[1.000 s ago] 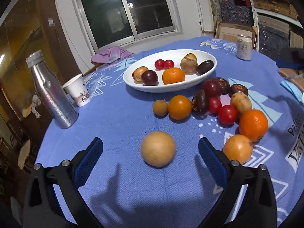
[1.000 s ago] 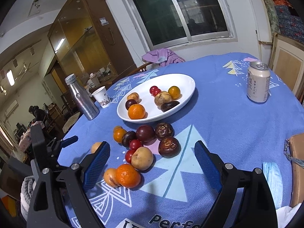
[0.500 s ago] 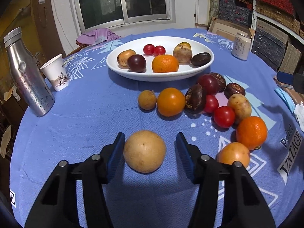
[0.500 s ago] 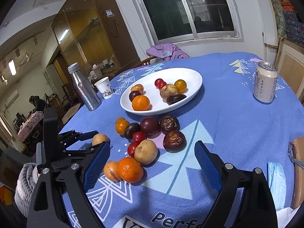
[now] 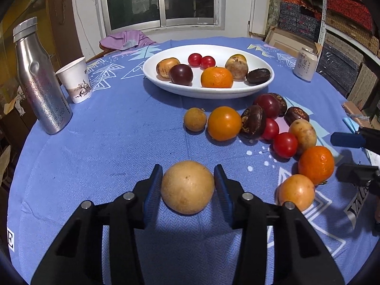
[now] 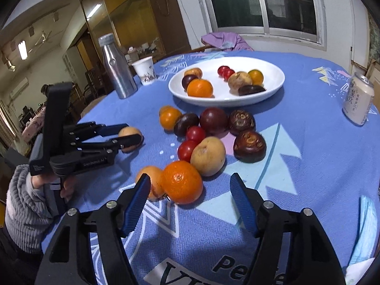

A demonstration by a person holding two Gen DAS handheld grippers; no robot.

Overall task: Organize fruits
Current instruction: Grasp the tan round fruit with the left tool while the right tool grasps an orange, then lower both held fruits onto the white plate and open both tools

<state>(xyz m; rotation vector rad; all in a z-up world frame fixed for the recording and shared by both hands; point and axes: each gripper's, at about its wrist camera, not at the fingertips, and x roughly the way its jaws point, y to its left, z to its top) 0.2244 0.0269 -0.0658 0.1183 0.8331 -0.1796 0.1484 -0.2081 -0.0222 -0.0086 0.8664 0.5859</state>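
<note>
A tan round fruit (image 5: 187,187) lies on the blue tablecloth between the pads of my left gripper (image 5: 187,173). Its jaws are closing and both pads touch the fruit's sides. A white oval plate (image 5: 209,92) behind holds several fruits. In front of the plate lies a cluster of loose fruits, with a mandarin (image 6: 181,181) and a pale orange fruit (image 6: 152,180) nearest. My right gripper (image 6: 189,178) hangs just short of the mandarin. Its jaws are closing, with nothing pressed between them. The left gripper (image 6: 131,133), in a hand with a grey sleeve, shows at the left.
A steel bottle (image 5: 40,78) and a paper cup (image 5: 74,80) stand at the far left. A drink can (image 5: 305,65) stands at the far right. A purple cloth (image 5: 125,40) lies past the table's far edge, and a blue item (image 6: 365,225) lies at the right edge.
The left jaws went from wide apart to touching the tan fruit. The right gripper came down and forward toward the mandarin, and its jaws narrowed.
</note>
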